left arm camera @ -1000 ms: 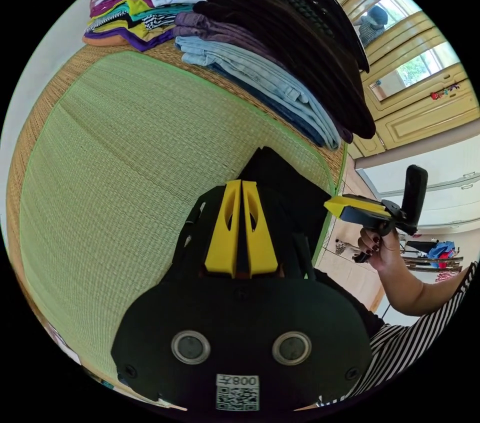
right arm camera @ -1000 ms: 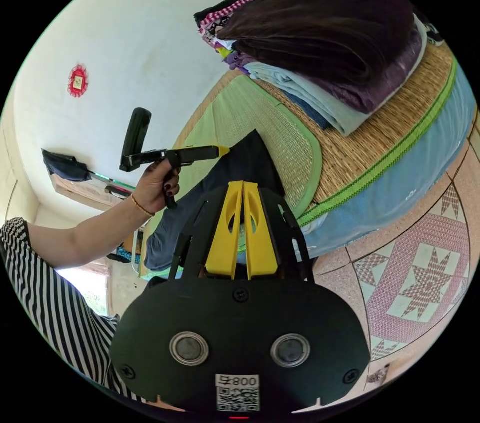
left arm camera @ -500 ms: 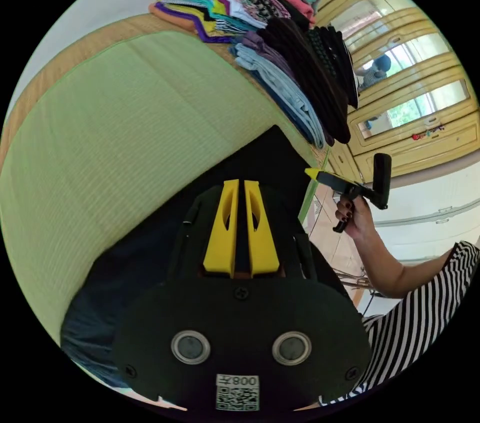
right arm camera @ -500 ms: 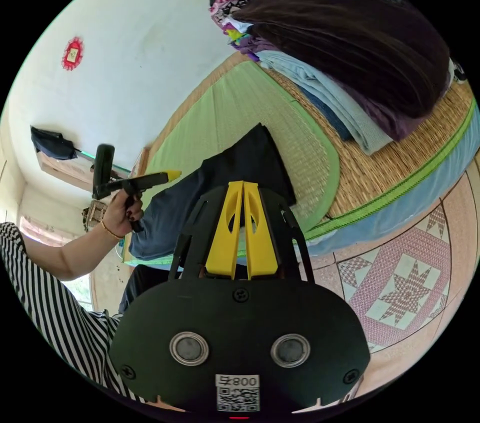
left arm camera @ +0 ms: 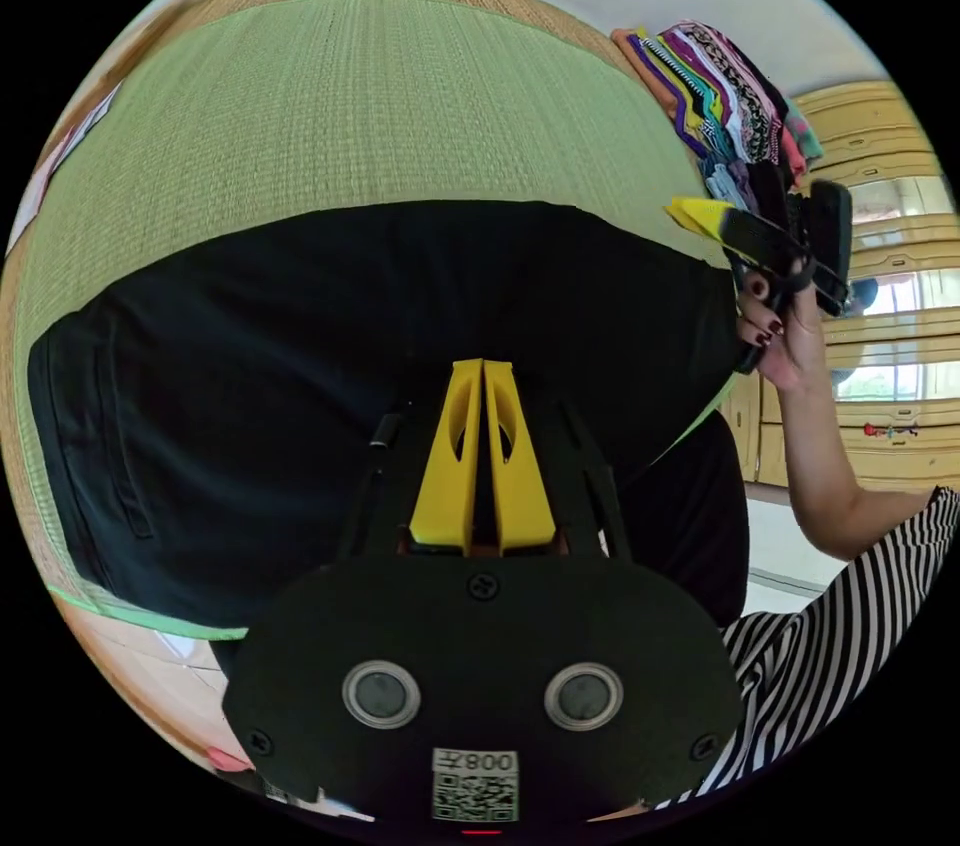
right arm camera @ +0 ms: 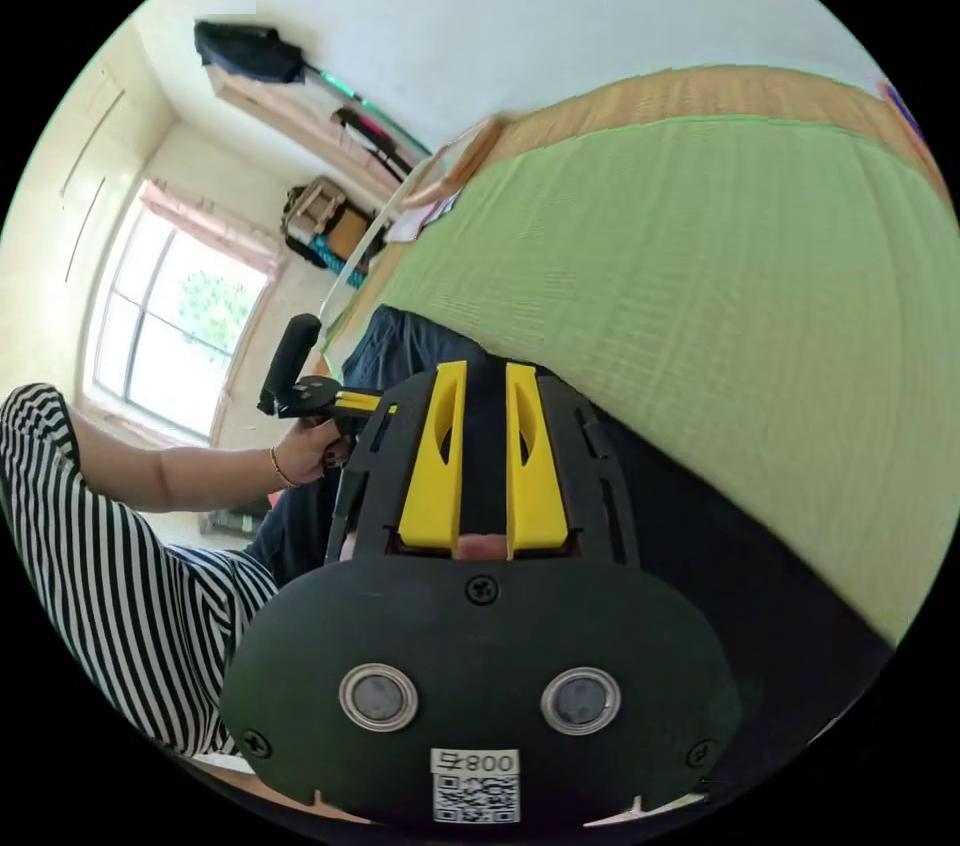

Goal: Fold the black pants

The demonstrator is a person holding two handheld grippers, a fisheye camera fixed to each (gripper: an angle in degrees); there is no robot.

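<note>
Jaws first: on my left gripper (left arm camera: 484,366) the two yellow jaws lie nearly together with only a sliver of gap, and I cannot tell whether any cloth is caught in it. They hover over the black pants (left arm camera: 300,366). On my right gripper (right arm camera: 484,370) the jaws stand a little apart, released, with dark cloth showing behind the gap.

Since half a second ago both cameras have swung. The left gripper view then showed only one narrow end of the pants; now the garment stretches broadly across it. The clothes pile, which then loomed large, now sits small at the far edge. My right jaws, pressed close together then, now have a plain gap.

The pants lie spread flat on the green woven mat (left arm camera: 350,96), smooth and dark, with a seam and pocket line at one end. Part of the cloth hangs over the mat's near edge.

Farther off in the left gripper view, my right hand (left arm camera: 785,336) holds the right gripper beside the pants' far end. Beyond it stands the stack of folded clothes (left arm camera: 720,101), and then the yellow cabinets (left arm camera: 880,146).
</note>
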